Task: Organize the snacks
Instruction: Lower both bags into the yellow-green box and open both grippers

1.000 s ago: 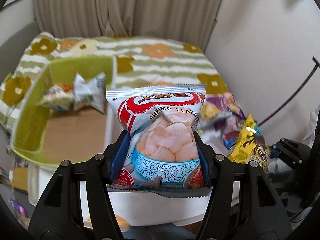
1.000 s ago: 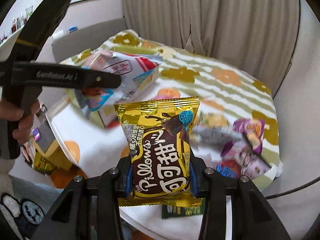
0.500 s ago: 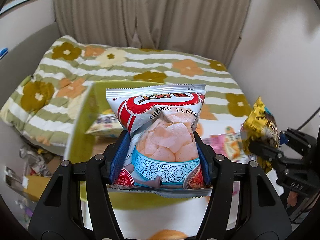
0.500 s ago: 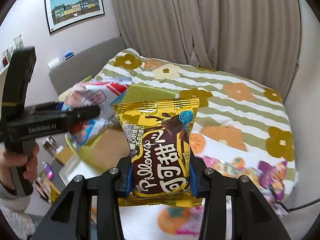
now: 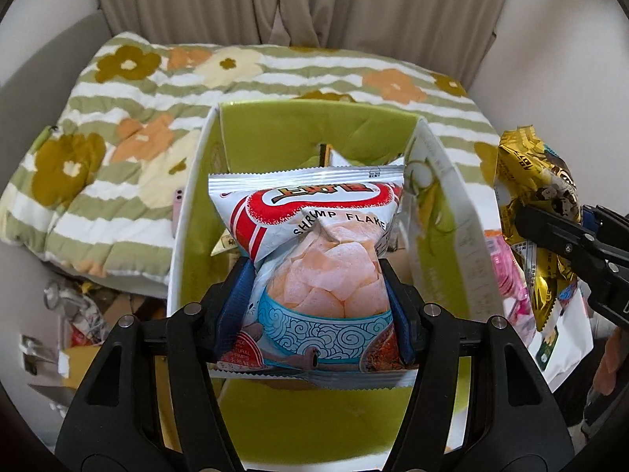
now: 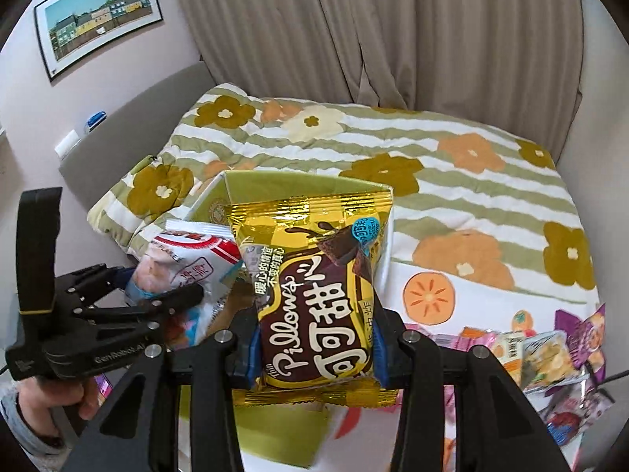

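Note:
My left gripper [image 5: 318, 295] is shut on a white and red shrimp flakes bag [image 5: 314, 259] and holds it upright over the open green cardboard box [image 5: 444, 212]. The bag also shows in the right wrist view [image 6: 188, 271], with the left gripper [image 6: 118, 314] at the left. My right gripper [image 6: 314, 338] is shut on a gold and brown Pillows chocolate bag [image 6: 314, 295], held above the box's near side [image 6: 275, 432]. That bag shows at the right edge of the left wrist view [image 5: 538, 212]. Other snack packs lie inside the box, mostly hidden.
The box stands on a white table against a bed with a green striped flower quilt [image 5: 137, 98]. Several loose snack packs [image 6: 550, 358] lie on the table to the right. Clutter lies on the floor at the left [image 5: 78, 314]. Curtains hang behind.
Both grippers have moved left with their bags. The left one now hangs centred over the box; the right one has come up close to the box's right side.

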{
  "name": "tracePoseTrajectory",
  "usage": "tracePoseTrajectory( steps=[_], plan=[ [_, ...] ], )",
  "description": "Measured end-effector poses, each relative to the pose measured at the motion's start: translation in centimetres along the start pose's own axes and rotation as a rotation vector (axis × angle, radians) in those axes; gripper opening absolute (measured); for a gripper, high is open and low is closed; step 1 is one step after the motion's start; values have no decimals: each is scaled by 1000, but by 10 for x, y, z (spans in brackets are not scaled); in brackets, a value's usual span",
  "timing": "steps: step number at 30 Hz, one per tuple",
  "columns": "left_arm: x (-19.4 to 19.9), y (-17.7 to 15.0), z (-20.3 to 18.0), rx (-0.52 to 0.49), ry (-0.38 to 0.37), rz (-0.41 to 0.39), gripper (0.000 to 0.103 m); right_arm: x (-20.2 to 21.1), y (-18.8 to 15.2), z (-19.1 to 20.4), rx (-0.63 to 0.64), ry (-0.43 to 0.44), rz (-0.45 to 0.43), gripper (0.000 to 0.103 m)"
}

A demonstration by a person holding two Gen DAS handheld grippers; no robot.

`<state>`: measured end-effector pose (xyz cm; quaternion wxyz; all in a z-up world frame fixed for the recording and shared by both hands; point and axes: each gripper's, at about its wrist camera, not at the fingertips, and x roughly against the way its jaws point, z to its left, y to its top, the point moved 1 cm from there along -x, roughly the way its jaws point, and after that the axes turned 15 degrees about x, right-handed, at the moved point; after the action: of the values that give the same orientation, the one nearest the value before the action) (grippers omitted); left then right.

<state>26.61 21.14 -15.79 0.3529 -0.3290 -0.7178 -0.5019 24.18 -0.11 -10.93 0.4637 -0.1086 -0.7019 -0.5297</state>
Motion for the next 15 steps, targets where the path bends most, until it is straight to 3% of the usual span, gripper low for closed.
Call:
tracePoseTrajectory(
  steps=[2, 4, 8, 15],
  plan=[
    [-6, 2, 0, -12, 11, 11, 70, -8, 0, 2, -19, -3, 16, 39],
    [-10, 5, 1, -15, 20, 6, 97, -15, 2, 4, -33, -3, 27, 39],
    [-8, 3, 1, -17, 11, -8, 99, -26, 3, 3, -44, 3, 52, 39],
    [0, -5, 3, 11, 64, -16, 99, -41, 1, 5, -54, 37, 81, 39]
  ],
)
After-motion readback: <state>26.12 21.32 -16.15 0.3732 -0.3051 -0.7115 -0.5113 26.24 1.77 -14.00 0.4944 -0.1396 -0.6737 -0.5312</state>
